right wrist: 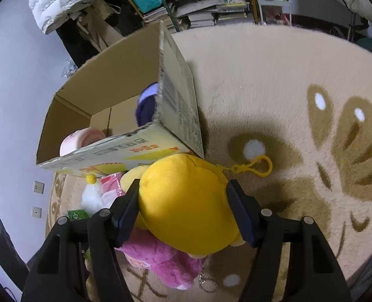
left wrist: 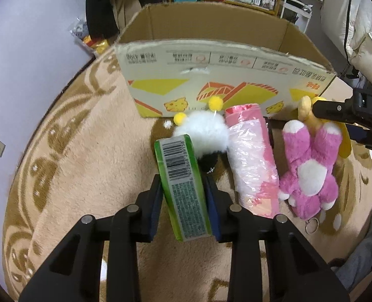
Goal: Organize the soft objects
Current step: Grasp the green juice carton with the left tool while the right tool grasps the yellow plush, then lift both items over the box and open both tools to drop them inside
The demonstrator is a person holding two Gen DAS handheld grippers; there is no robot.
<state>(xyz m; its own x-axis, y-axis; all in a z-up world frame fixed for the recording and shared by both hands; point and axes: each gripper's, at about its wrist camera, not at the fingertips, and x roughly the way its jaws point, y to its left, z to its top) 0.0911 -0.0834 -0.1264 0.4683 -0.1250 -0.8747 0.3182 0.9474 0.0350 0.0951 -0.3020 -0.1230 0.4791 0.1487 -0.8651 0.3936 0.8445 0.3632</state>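
Your left gripper (left wrist: 184, 196) is clamping the green tissue pack (left wrist: 183, 188) across its narrow sides; it is light and squashy. Your right gripper (right wrist: 183, 214) is squeezing the yellow plush toy (right wrist: 186, 201) around its soft, yielding body.

Both wrist views look steeply down, close over the rug (left wrist: 85, 151), sharing the cardboard box (right wrist: 125, 80)

Support: beige rug (left wrist: 90, 151) with brown leaf and dot pattern, covering the floor.
Box: open cardboard box (left wrist: 211, 80) stands on the rug, printed wall facing the near side.
White toy: fluffy white toy (left wrist: 206, 130) with yellow pompoms, just in front of the box.
Pink packet: plastic-wrapped pink packet (left wrist: 253, 161), beside the white toy.
Pink plush: pink and white plush (left wrist: 311, 171), lying beside the packet; key ring at its near end.
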